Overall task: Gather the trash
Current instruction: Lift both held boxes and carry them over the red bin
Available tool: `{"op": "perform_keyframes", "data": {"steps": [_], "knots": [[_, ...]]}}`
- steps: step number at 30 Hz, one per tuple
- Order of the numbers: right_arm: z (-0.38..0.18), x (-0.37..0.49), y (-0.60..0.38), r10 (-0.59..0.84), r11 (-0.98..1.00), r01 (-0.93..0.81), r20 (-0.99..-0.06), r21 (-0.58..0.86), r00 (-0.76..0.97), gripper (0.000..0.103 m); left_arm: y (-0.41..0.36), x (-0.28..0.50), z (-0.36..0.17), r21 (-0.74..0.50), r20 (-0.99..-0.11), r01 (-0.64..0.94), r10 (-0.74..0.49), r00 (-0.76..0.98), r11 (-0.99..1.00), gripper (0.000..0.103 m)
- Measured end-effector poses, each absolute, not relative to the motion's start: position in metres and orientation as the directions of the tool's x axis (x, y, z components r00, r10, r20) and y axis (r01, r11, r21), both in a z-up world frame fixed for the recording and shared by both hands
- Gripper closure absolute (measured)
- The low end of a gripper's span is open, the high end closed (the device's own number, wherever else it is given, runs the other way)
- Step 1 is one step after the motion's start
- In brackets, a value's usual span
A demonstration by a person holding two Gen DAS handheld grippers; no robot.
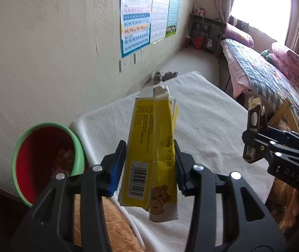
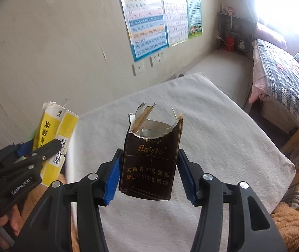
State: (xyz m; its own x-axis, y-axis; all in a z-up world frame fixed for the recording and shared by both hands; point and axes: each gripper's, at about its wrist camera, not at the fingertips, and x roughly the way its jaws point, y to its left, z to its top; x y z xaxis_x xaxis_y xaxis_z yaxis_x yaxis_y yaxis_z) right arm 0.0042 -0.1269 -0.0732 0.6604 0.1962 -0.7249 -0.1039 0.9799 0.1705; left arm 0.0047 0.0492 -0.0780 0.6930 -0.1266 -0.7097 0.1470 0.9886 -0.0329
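I have the torn yellow box (image 1: 149,151) pinched in my left hand-held gripper (image 1: 148,168) and the brown cigarette pack (image 2: 151,159) clamped in my right hand-held gripper (image 2: 148,176), both lifted above the white tabletop (image 1: 202,126); the green-rimmed bin (image 1: 44,159) sits near left.

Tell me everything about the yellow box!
The yellow box is thin cardboard, yellow and white, with black print, a barcode and little cartoon bears. Its top end is torn open and ragged, and its side is creased. It stands roughly upright in the air above the white cloth, clamped between the blue pads of the left gripper. Nothing else touches it.
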Motion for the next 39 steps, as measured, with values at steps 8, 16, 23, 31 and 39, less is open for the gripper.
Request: {"op": "perform_keyframes", "data": {"steps": [8, 16, 23, 31, 39], "knots": [[-0.054, -0.004, -0.117, 0.206, 0.978, -0.119, -0.691, 0.172, 0.693, 0.053, 0.07, 0.002, -0.058, -0.024, -0.663, 0.1, -0.09, 0.743, 0.995, 0.062], [-0.051, -0.002, -0.101, 0.207, 0.978, -0.147, -0.698, 0.146, 0.686, 0.053, 0.089, 0.002, -0.056, -0.046, -0.657, 0.056, -0.073, 0.751, 0.997, 0.062], [-0.045, 0.003, -0.083, 0.202, 0.979, -0.168, -0.693, 0.117, 0.692, 0.053, 0.109, 0.004, -0.068, -0.061, -0.674, 0.027, -0.061, 0.736, 0.998, 0.062], [-0.034, 0.012, -0.052, 0.212, 0.972, -0.22, -0.681, 0.076, 0.701, 0.053, 0.14, 0.009, -0.073, -0.081, -0.678, -0.041, -0.025, 0.735, 0.996, 0.062], [-0.033, 0.025, -0.01, 0.262, 0.949, -0.308, -0.686, 0.058, 0.678, 0.053, 0.182, 0.009, -0.086, -0.07, -0.695, -0.132, 0.047, 0.717, 0.989, 0.062]]}}
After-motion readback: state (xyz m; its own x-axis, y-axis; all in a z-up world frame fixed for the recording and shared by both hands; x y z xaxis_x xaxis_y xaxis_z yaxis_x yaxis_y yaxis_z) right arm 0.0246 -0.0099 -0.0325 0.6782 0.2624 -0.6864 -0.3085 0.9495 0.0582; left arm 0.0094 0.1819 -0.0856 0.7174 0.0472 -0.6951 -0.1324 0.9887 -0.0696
